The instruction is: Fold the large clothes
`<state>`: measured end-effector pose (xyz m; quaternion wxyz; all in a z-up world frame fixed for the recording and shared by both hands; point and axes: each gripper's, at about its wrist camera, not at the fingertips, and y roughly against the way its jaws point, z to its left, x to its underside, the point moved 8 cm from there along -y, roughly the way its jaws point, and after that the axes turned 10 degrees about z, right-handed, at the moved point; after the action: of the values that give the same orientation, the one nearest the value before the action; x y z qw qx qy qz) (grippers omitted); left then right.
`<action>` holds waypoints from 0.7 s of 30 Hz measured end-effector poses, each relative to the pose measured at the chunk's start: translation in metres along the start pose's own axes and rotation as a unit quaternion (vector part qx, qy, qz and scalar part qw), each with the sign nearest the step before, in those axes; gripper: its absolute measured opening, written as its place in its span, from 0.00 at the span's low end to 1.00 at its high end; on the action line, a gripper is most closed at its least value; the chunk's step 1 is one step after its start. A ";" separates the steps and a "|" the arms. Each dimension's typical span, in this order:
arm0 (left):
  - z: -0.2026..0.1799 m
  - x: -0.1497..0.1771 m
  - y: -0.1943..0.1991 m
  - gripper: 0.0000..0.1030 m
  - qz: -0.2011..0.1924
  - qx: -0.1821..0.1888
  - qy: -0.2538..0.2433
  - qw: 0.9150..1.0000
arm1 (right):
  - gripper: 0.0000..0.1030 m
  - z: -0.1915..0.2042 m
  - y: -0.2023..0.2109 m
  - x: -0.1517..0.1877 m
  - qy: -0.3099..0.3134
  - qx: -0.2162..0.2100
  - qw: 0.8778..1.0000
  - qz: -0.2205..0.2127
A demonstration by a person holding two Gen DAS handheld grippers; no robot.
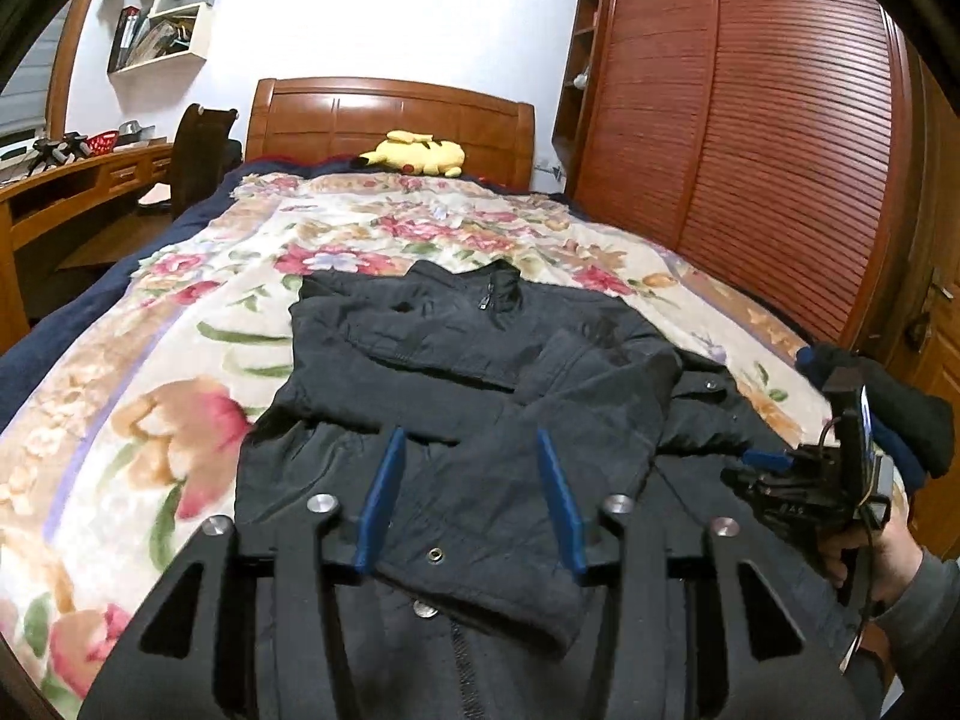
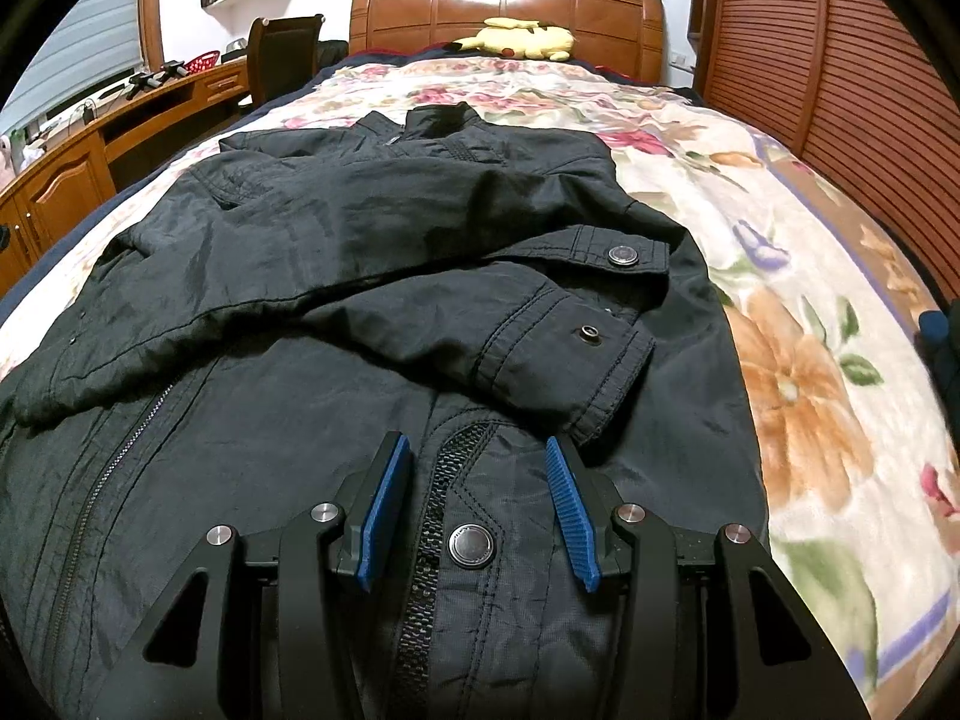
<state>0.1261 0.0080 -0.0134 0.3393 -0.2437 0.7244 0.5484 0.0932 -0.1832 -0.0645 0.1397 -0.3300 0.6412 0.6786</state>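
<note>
Left tool (image 1: pixel 474 501): jaws parted, nothing between them, hovering over a folded-in sleeve cuff (image 1: pixel 480 564). Right tool (image 2: pixel 477 516): jaws likewise parted and empty, poised above the front zipper (image 2: pixel 429 540) and a snap.

The black jacket (image 2: pixel 360 252) lies face up on the floral bedspread (image 2: pixel 810 360), collar at the far end, both sleeves crossed over the chest.

Judgement: soft, limp, moderately bulky fabric, somewhat slick. Best taken at the near hem, one corner per tool.

black grippers with blue fingers (image 2: pixel 384 516) (silver screws); grey sleeve (image 1: pixel 927 600).
</note>
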 end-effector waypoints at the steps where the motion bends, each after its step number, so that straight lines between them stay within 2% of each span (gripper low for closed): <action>1: 0.001 0.003 -0.003 0.53 0.007 -0.002 -0.002 1.000 | 0.48 0.000 0.000 0.000 0.000 0.000 1.000 0.000; 2: 0.001 0.006 -0.004 0.63 0.011 -0.004 -0.005 1.000 | 0.48 0.000 0.000 0.000 0.000 0.000 1.000 0.000; 4: 0.002 0.010 -0.003 0.76 0.011 -0.007 -0.010 1.000 | 0.48 0.000 0.000 0.000 0.001 0.000 1.000 0.000; 13: 0.005 0.037 0.011 0.77 0.024 -0.017 -0.003 1.000 | 0.48 -0.002 0.006 0.000 -0.004 -0.003 1.000 0.004; 19: 0.016 0.066 0.028 0.77 0.037 -0.029 0.009 0.999 | 0.48 -0.007 0.047 0.018 0.006 -0.011 1.000 -0.013; 21: 0.019 0.075 0.033 0.77 0.042 -0.043 0.002 0.998 | 0.48 -0.012 0.060 0.029 0.010 -0.007 1.000 -0.016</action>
<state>0.0581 0.0371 -0.0531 0.3042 -0.2282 0.7104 0.5922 0.0381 -0.2101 -0.0356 0.1415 -0.3483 0.6322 0.6775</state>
